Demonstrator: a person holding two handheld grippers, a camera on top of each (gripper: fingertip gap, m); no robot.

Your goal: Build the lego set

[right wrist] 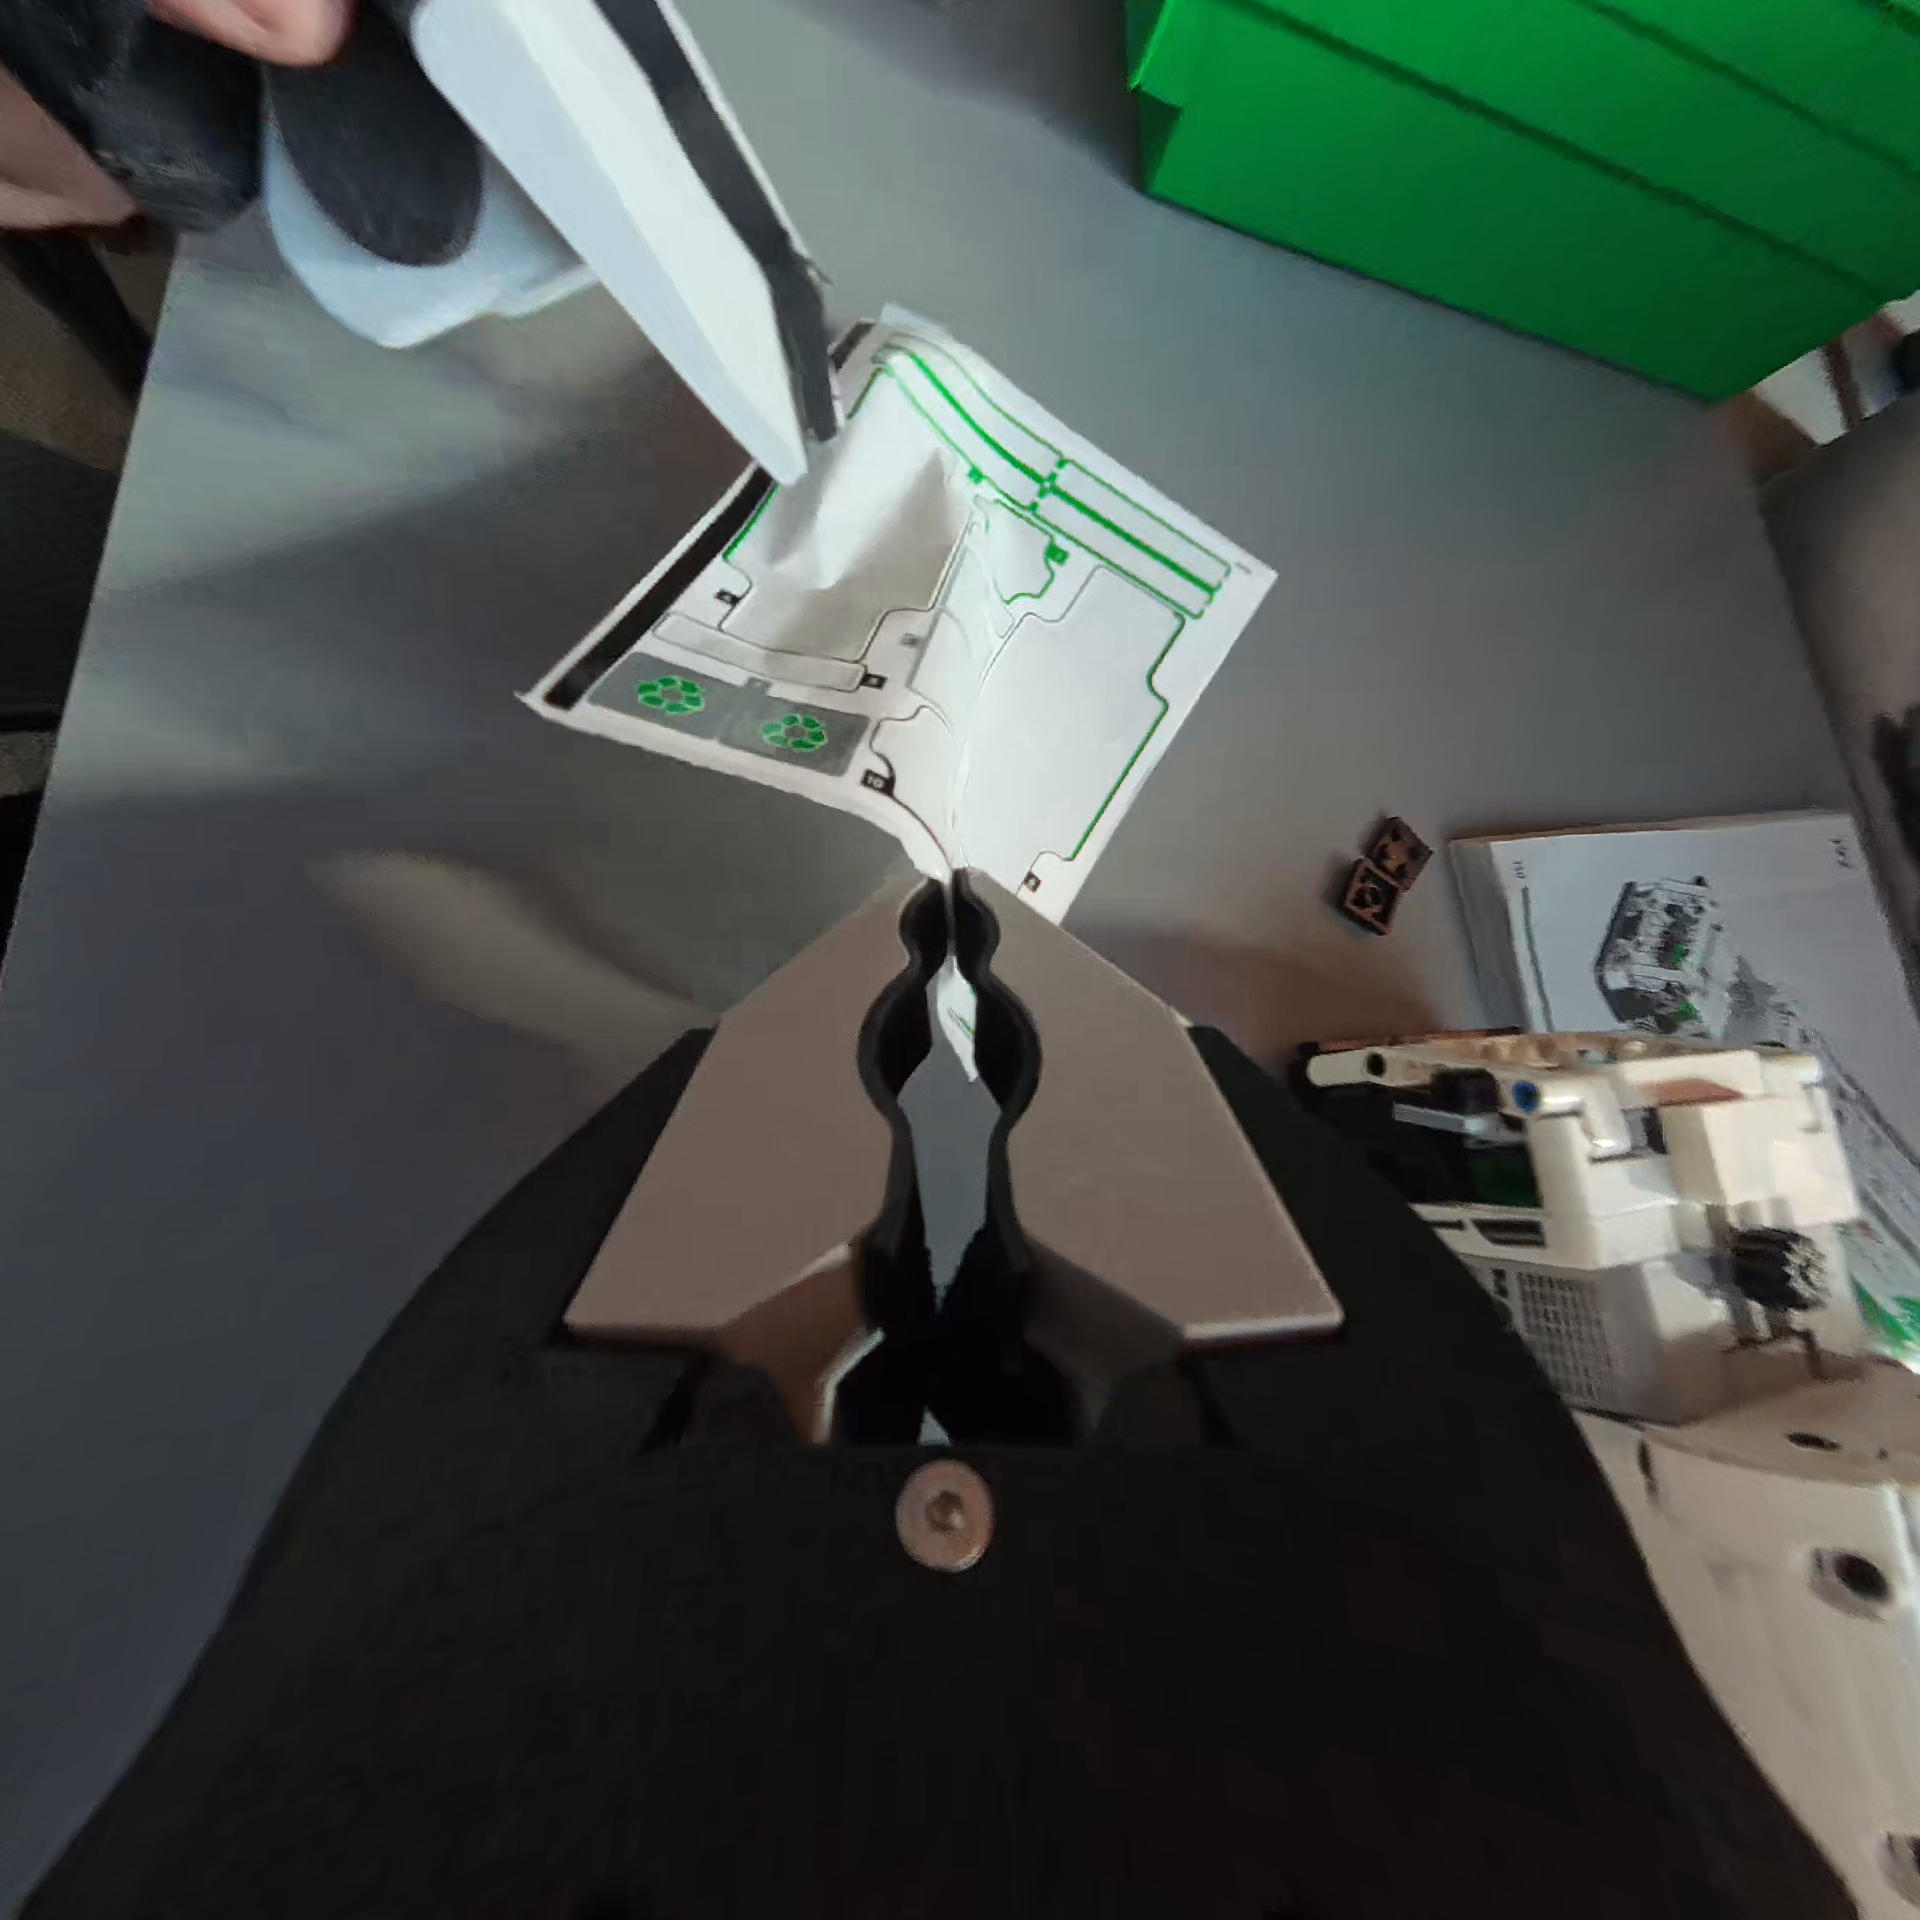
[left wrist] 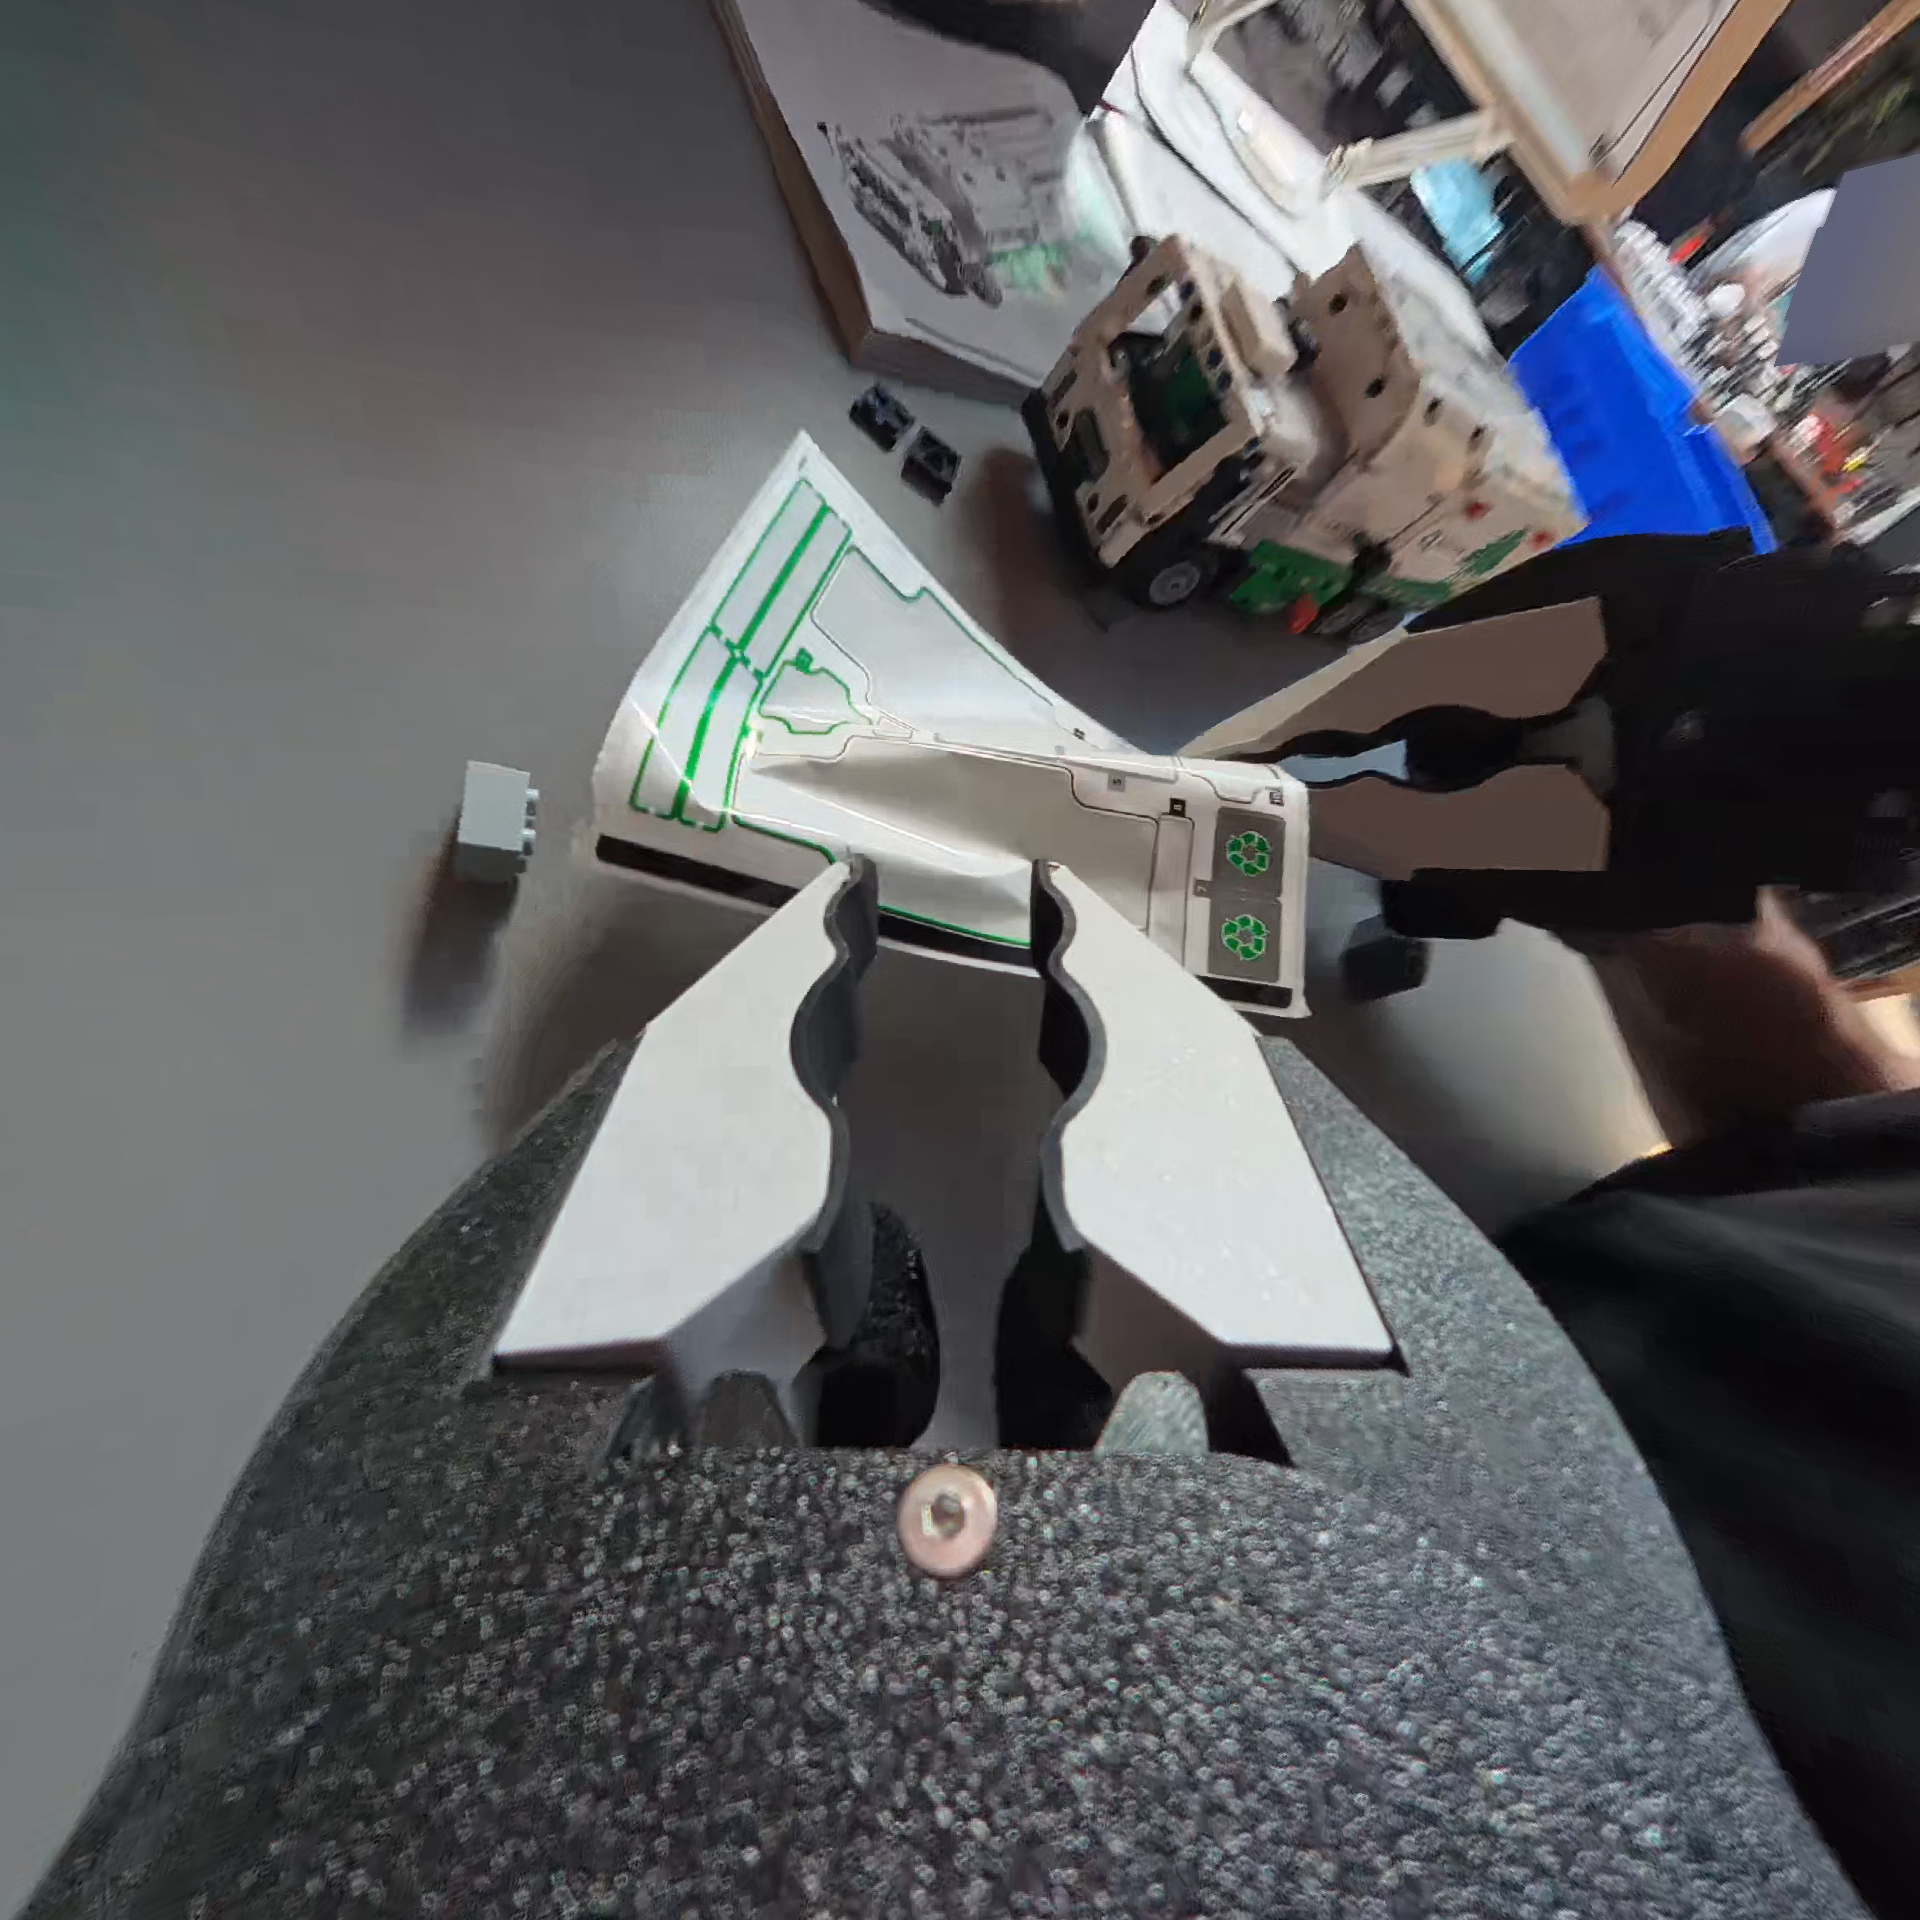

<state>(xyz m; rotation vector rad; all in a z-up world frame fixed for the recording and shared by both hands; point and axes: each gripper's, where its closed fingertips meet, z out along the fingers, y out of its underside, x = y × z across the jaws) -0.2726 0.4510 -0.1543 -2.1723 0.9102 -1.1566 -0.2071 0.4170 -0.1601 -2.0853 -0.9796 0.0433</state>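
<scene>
A white sticker sheet (left wrist: 935, 748) with green outlines lies buckled on the grey table, one corner lifted. My right gripper (right wrist: 951, 896) is shut on that corner of the sticker sheet (right wrist: 1039, 644); it also shows at the right of the left wrist view (left wrist: 1262, 758). My left gripper (left wrist: 948, 883) is open and empty, its tips at the opposite edge of the sheet, and it shows at the top of the right wrist view (right wrist: 805, 447). The partly built white and green lego truck (left wrist: 1299, 436) (right wrist: 1610, 1195) stands behind the sheet.
A small grey brick (left wrist: 497, 821) lies left of the sheet. Two small black pieces (left wrist: 904, 436) (right wrist: 1382, 873) lie near the truck. The instruction booklet (left wrist: 914, 187) (right wrist: 1662, 935) lies beyond them. Green boxes (right wrist: 1558, 156) and a blue bin (left wrist: 1621, 395) stand farther off. My right fingertips sit around 8 centimetres from my left ones. The left tips stand about 6 centimetres off the small grey brick (left wrist: 497, 821).
</scene>
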